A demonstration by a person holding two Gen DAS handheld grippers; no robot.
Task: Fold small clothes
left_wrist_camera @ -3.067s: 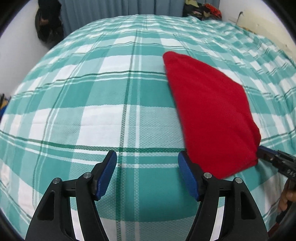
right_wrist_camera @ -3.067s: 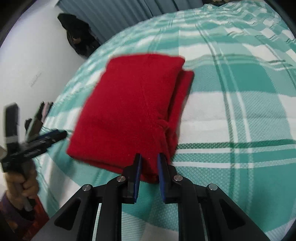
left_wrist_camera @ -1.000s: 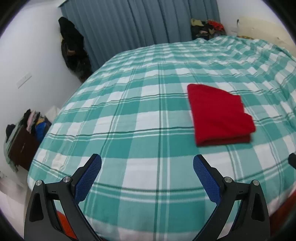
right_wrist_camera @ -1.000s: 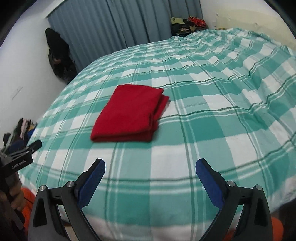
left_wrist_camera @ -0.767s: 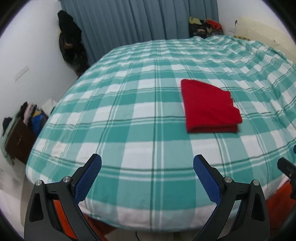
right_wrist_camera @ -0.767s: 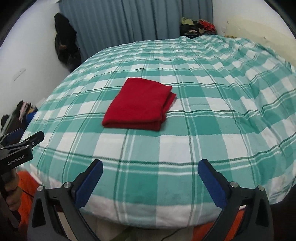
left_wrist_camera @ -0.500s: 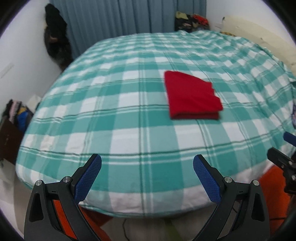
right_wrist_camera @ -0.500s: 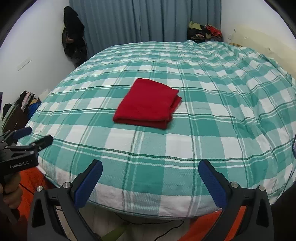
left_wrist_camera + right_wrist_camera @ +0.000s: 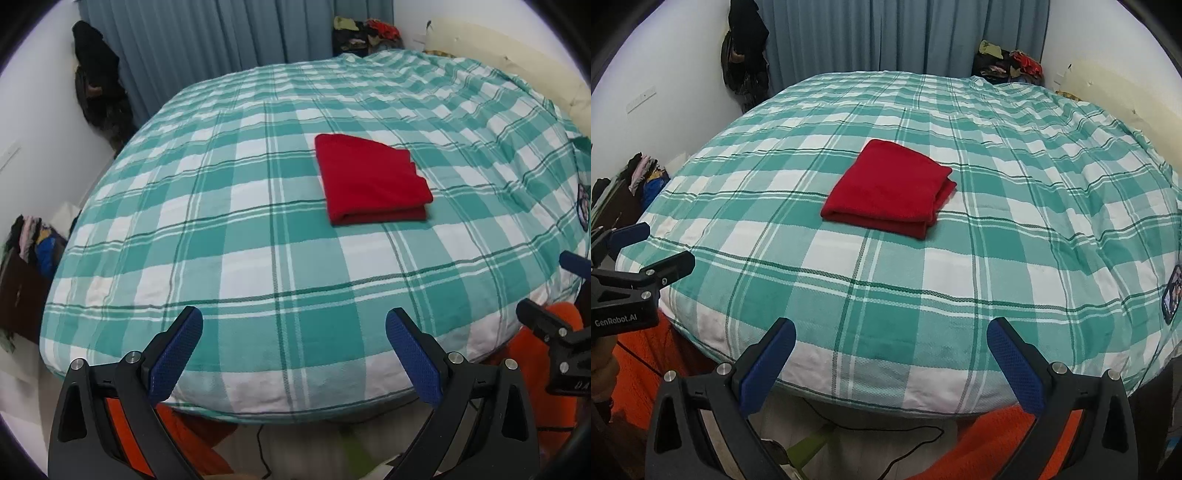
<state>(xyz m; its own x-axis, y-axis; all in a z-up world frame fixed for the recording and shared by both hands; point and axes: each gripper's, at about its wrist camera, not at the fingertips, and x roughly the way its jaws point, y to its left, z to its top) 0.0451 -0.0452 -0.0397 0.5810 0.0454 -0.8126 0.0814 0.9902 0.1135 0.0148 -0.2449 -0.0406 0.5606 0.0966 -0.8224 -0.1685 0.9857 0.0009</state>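
Both grippers have drawn back from the bed since three seconds ago, when the right one pinched the red cloth's near edge; the cloth has been let go and now sits far ahead of them. The bed (image 9: 258,258), under a teal-and-white checked cover, fills both views, with grey-blue curtains (image 9: 886,37) hanging behind it and orange fabric (image 9: 997,435) showing below its near edge. The folded red garment (image 9: 369,184) lies flat on the middle of the cover in a tidy rectangle, layered edges showing along its near side, well apart from either tool. The left gripper (image 9: 293,354) hangs off the bed's near edge with jaws spread wide and empty. The right gripper (image 9: 891,363) does likewise, blue-padded fingers (image 9: 768,365) parted wide, holding nothing. A black cable (image 9: 886,432) trails on the floor beneath.
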